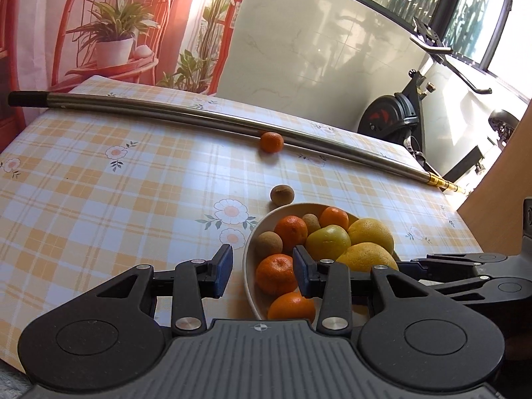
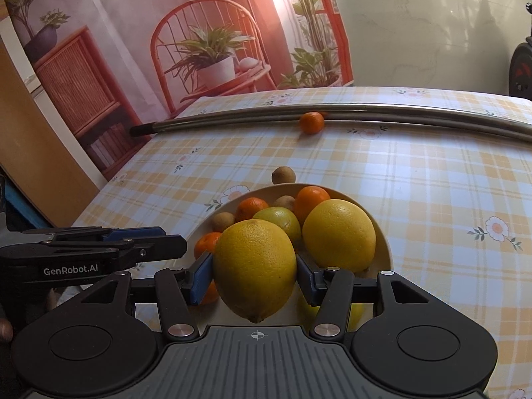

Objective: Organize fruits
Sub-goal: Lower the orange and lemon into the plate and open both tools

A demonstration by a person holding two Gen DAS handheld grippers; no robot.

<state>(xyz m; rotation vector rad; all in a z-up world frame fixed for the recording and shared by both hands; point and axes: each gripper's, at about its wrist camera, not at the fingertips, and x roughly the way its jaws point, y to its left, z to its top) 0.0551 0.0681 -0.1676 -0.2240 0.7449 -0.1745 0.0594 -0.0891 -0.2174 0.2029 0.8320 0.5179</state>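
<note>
Left wrist view: your left gripper (image 1: 262, 267) hangs released, nothing btwn its blue pads, over the near rim of the cream oval bowl (image 1: 250, 252) w/ mandarins, kiwis, yellow citrus. Still out on the checked tablecloth (image 1: 99, 183): small brown kiwi (image 1: 281, 195) just beside the bowl, orange mandarin (image 1: 271, 142) against the long steel pole (image 1: 199, 113).

Right wrist view: only here you see the right gripper (image 2: 254, 276) clenched on a big yellow lemon (image 2: 254, 269), over the bowl's near edge. Mostly done; lemon + 2 strays left, I'd judge.

Large yellow lemon (image 2: 254, 267) between right gripper (image 2: 254, 274) fingers (image 2: 200, 277), above fruit bowl (image 2: 382, 232).
</note>
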